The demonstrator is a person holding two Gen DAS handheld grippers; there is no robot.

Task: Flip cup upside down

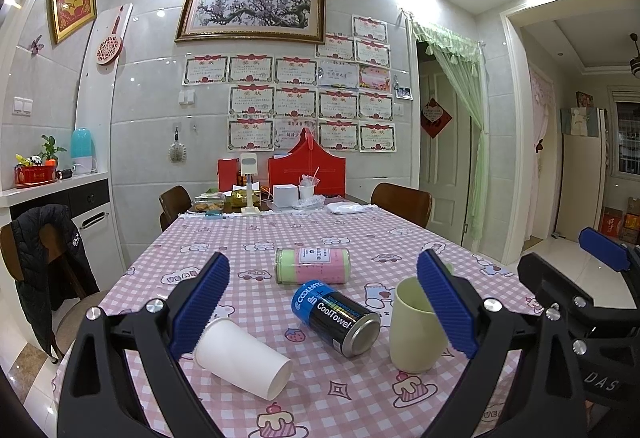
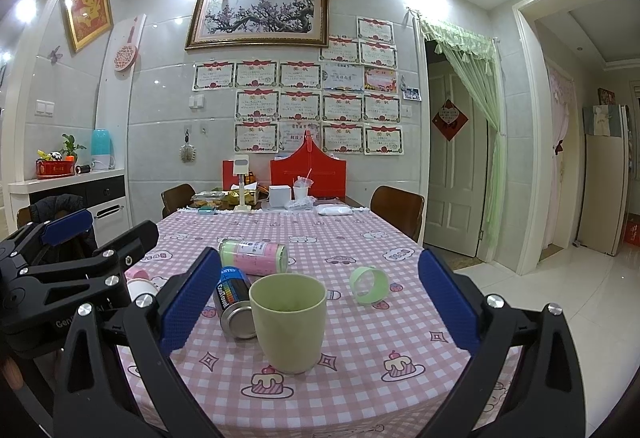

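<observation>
A pale green cup (image 2: 288, 322) stands upright, mouth up, on the pink checked tablecloth (image 2: 360, 390). It also shows in the left wrist view (image 1: 416, 330), partly behind a blue pad. My right gripper (image 2: 320, 302) is open, its blue pads either side of the cup and apart from it. My left gripper (image 1: 324, 302) is open and empty above the table; a white paper cup (image 1: 244, 358) lies on its side by its left pad (image 1: 200, 306).
A blue and black CoolTowel can (image 1: 336, 318) lies on its side left of the green cup. A pink and green canister (image 1: 312, 265) lies behind it. A green ring (image 2: 369, 285) lies to the right. Clutter, a red bag (image 1: 306, 169) and chairs stand at the far end.
</observation>
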